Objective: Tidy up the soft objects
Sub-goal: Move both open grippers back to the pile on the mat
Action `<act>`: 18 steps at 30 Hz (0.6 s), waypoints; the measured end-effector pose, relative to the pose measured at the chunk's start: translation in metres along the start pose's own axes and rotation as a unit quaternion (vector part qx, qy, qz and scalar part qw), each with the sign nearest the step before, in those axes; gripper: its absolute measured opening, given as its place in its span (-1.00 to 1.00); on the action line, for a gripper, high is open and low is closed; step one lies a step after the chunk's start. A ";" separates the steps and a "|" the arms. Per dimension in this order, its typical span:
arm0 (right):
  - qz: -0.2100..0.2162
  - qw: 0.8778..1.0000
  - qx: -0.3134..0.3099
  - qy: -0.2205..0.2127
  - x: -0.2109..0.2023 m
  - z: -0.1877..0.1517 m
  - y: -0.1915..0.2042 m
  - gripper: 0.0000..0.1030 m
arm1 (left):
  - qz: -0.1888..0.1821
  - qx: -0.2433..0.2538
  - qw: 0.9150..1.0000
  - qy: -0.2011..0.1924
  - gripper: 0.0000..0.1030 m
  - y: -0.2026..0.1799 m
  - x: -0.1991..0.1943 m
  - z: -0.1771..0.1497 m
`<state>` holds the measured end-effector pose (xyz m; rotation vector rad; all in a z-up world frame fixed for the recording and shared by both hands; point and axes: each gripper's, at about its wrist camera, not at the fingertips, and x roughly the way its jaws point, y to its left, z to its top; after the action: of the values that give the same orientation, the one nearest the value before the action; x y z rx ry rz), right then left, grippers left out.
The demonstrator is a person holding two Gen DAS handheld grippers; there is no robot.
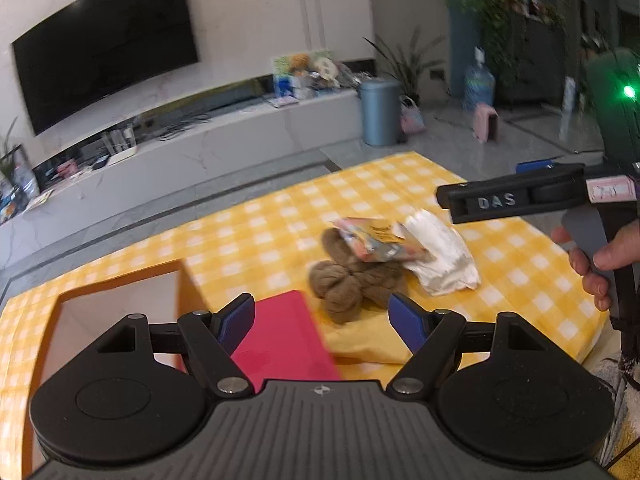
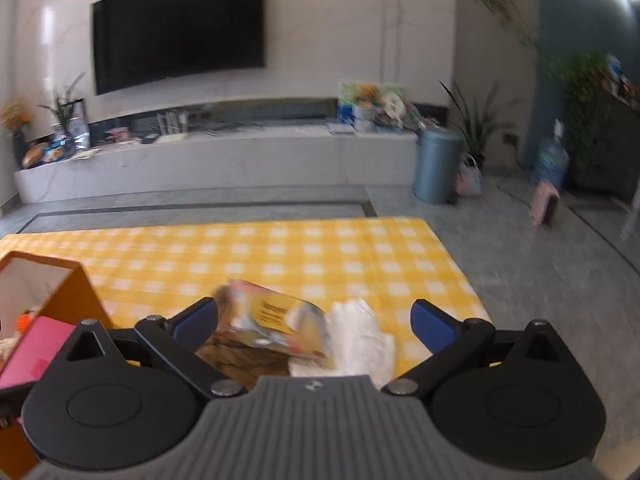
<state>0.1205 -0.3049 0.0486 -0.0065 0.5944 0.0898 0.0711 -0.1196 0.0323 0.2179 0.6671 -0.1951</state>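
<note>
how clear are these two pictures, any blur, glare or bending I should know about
Left wrist view: the pile of soft items is smeared by motion, the tilted TV bows from fisheye, and a green light flares at right. Right wrist view: the colourful packet is blurred, ceiling lights glare off the glossy wall, and the corners go dark.

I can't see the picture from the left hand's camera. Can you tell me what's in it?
The left tool is open and empty above a yellow checked cloth. Ahead lie brown yarn, a colourful packet and a white bundle. A pink book and an orange box sit nearer.
</note>
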 end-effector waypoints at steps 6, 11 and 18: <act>-0.002 0.998 0.055 0.039 0.029 -0.010 -0.027 0.95 | -0.022 0.032 0.999 0.034 0.73 -0.042 0.034 0.007; -0.017 0.997 0.060 0.053 0.039 -0.019 -0.037 0.95 | -0.028 0.042 0.997 0.061 0.73 -0.065 0.062 0.002; -0.033 0.994 0.086 0.064 0.052 -0.023 -0.046 0.95 | -0.051 0.005 0.992 0.114 0.63 -0.079 0.112 -0.002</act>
<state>0.1542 -0.3470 -0.0001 0.1358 0.7277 -0.0271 0.1362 -0.2069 -0.0507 0.2184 0.9052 -0.2738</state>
